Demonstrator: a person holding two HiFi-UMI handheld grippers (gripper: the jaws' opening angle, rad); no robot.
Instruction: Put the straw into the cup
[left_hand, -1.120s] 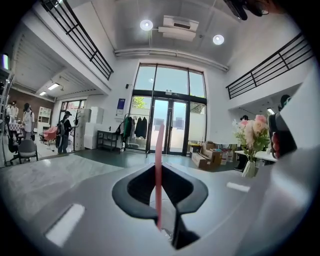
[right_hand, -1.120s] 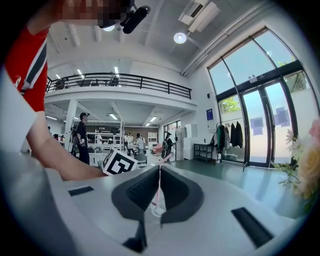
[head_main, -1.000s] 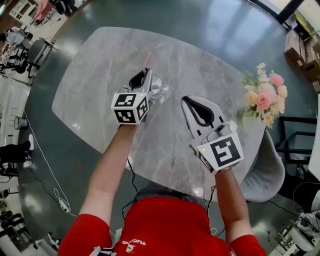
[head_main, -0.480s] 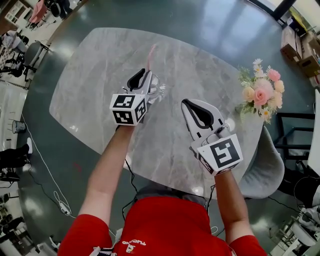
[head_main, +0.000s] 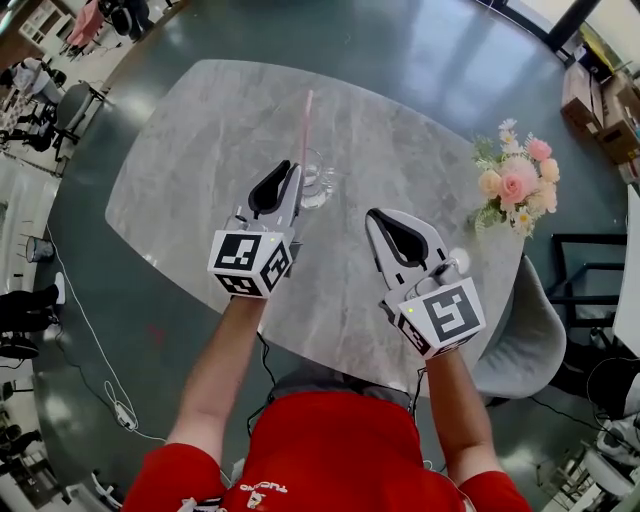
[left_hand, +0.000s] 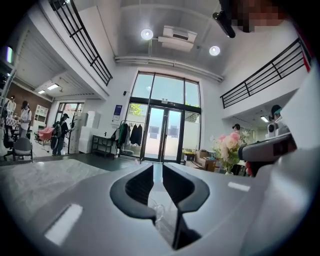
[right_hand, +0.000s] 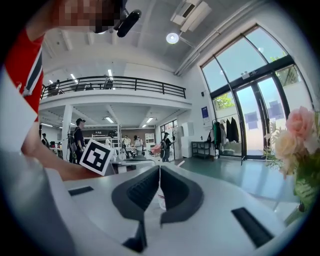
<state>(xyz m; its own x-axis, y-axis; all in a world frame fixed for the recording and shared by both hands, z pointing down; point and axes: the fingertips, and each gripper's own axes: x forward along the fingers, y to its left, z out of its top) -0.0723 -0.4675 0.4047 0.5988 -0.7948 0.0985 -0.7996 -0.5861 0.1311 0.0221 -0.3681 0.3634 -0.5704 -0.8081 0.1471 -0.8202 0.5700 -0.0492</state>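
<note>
one grey marble table (head_main: 200, 150) with rounded corners carries everything. two grippers are held over its near half, one in each hand, each with its marker cube toward the person. the left gripper (head_main: 291, 168) points at the middle of the surface; in the left gripper view its jaws (left_hand: 158, 172) stand a little apart with a narrow slit between them, gripping nothing, and clear glass shows through the slit lower down. the right gripper (head_main: 374, 216) is held nearer the right edge, well apart from the left one, and in the right gripper view its jaws (right_hand: 159, 172) are pressed together with only a thin line between them. one bouquet (head_main: 515, 185) of pink and white flowers stands at the right edge. one clear glass cup (head_main: 318, 185) stands about the middle of the surface, just beside the tip of the left gripper. one pink straw (head_main: 307, 125) has its lower end inside the cup, and its upper end rises out toward the far edge, free of both grippers.
</note>
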